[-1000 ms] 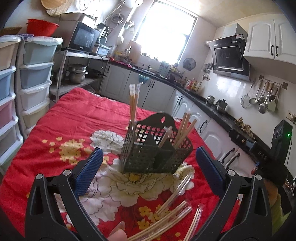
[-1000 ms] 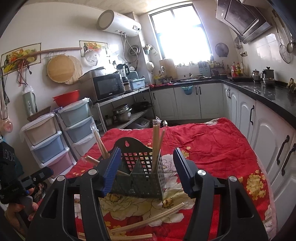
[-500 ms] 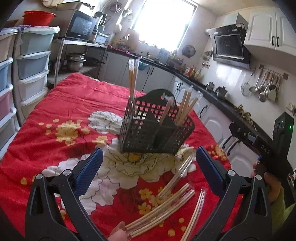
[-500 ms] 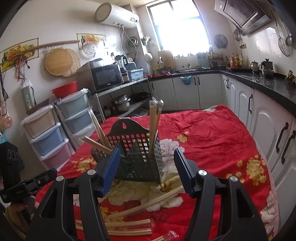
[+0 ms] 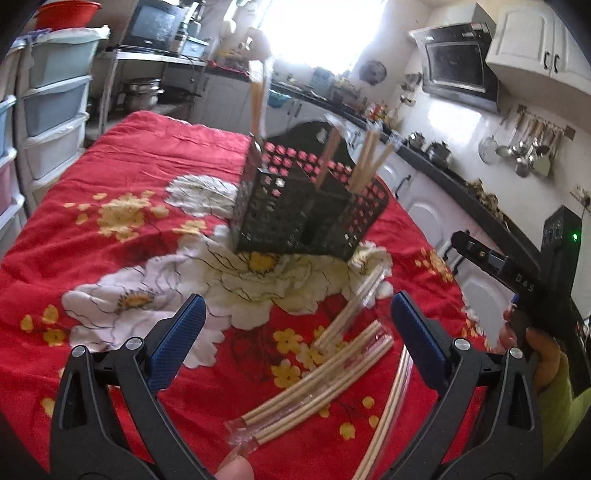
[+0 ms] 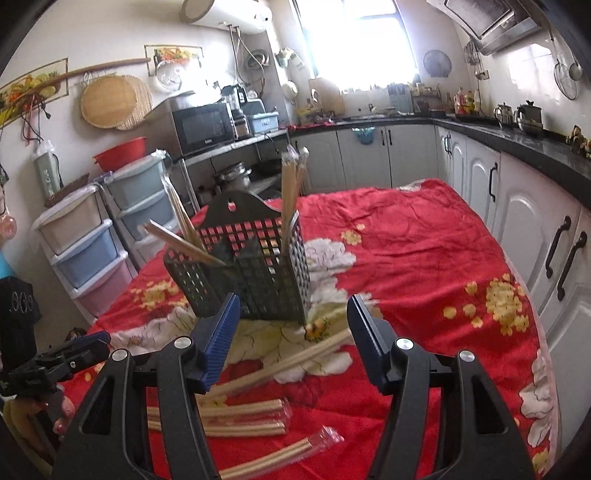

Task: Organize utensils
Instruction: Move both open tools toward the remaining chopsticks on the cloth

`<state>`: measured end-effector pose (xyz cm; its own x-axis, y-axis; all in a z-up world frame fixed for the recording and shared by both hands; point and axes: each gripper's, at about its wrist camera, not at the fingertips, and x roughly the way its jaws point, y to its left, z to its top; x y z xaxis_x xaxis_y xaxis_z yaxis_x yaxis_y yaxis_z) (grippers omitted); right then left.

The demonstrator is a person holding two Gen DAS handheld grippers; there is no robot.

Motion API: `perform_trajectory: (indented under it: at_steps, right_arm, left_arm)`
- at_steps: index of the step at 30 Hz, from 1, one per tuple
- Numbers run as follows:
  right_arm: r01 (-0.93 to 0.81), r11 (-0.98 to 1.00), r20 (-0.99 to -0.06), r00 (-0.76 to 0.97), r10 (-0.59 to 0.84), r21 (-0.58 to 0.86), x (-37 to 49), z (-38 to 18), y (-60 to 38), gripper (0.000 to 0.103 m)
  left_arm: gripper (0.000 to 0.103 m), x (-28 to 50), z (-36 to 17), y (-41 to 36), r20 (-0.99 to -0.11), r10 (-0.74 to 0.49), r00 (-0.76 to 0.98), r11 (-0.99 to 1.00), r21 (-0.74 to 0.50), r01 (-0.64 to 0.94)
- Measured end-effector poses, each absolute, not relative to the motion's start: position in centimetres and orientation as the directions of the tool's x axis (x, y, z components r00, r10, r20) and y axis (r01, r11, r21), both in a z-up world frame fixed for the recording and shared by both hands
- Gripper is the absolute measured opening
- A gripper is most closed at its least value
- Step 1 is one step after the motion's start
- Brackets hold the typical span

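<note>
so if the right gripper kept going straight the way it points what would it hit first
Probably the loose wrapped chopsticks lying between the right gripper and the black basket; its jaws are open and empty. Depth is unclear, so it might reach the basket's base instead.

Red floral tablecloth (image 5: pixel 155 155), black perforated caddy (image 5: pixel 295 210), pale wrapped chopsticks (image 5: pixel 317 380).

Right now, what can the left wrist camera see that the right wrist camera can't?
Only the left wrist view shows the row of metal ladles hanging on the wall and the white upper cabinet. Only the right wrist view shows the white cylindrical water heater, the round woven trays on the wall and the framed fruit picture. Both show the black perforated plastic utensil caddy, the wrapped wooden chopsticks lying loose and the red flowered tablecloth.
</note>
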<state>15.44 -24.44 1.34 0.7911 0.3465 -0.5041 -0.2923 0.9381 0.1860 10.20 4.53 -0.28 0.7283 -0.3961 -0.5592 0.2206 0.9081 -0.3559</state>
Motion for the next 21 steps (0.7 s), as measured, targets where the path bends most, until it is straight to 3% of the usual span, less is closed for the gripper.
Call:
perform_trajectory:
  at_steps: [6, 14, 18, 21]
  right_arm:
    - [-0.272, 0.945, -0.565, 0.758, 0.327, 0.182, 15.4, -0.8, -25.4, 0.058]
    - [-0.268, 0.939, -0.672, 0.658, 0.340, 0.214, 15.2, -4.8, -26.2, 0.058]
    - [-0.270, 0.929, -0.714, 0.597, 0.367, 0.252, 15.1, -6.5, -26.4, 0.053]
    - [-0.259, 0.928, -0.738, 0.564, 0.370, 0.267, 15.1, -7.5, -26.5, 0.049]
  left_arm:
    - [0.092, 10.3, -1.4, 2.3, -0.592, -0.425, 0.685, 0.903, -0.335, 0.270]
    - [0.065, 11.3, -2.5, -1.0, -0.644, -0.458, 0.613, 0.888, -0.297, 0.351]
    - [0.055, 12.1, -3.0, -3.1, -0.685, -0.450, 0.573, 0.882, -0.240, 0.406]
    - [0.041, 12.6, -3.4, -4.6, -0.716, -0.446, 0.537, 0.869, -0.204, 0.450]
